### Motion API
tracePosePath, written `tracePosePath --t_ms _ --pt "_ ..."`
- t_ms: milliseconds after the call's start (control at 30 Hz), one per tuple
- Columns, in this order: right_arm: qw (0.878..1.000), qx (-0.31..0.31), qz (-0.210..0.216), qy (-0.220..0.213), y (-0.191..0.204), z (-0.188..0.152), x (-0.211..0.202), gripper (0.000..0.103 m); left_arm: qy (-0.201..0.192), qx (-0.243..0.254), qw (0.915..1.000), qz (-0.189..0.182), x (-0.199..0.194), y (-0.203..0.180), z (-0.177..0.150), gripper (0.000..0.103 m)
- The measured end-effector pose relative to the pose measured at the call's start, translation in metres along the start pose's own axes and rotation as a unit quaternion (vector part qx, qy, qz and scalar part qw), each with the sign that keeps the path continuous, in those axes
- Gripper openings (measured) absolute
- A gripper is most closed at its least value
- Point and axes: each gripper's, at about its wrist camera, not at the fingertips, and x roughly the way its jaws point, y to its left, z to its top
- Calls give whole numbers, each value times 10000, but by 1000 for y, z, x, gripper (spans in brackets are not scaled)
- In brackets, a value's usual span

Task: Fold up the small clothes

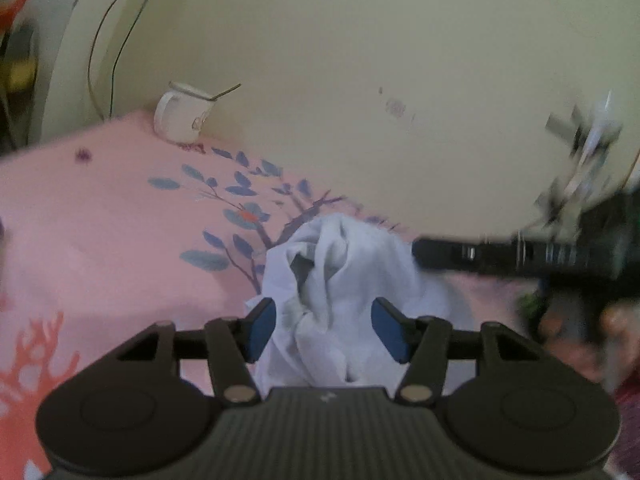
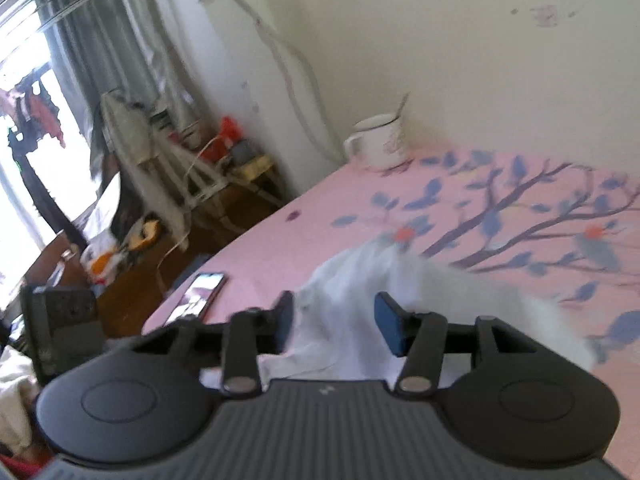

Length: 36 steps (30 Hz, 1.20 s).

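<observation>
I'm seeing left gripper (image 1: 323, 330) standing half open, pads straddling but not pinching white garment (image 1: 340, 280), which is lying crumpled on pink sheet (image 1: 100, 240). Right gripper (image 2: 334, 326) gaping likewise, cloth between, nothing held. I'm judging no fold done; spreading and folding all remaining.

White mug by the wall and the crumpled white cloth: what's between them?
Only bare pink bedsheet with blue printed leaves lies between white mug and crumpled white cloth; both wrist views show it.
</observation>
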Motion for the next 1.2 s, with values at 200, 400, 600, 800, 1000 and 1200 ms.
tracePosePath --t_ms 200,400,600,800,1000,1200 --pt "9979 381 -379 370 -49 -11 53 4 414 1083 9813 1535 50 -31 -23 51" --pt "9967 803 -56 63 -74 -23 47 0 309 1069 9778 1774 50 -34 -27 59" --pt "9981 550 -106 -271 -67 -35 40 0 173 1108 9727 2033 50 -37 -32 70" --pt "9975 84 -280 -649 -47 -55 12 0 186 938 9733 2087 50 -31 -28 81" --pt "9910 -663 -497 -1049 -19 -84 -36 43 198 890 9725 2141 52 -28 -26 87" --pt "9879 -964 -1000 -691 -17 -106 -50 49 220 826 9717 2203 52 -27 -26 92"
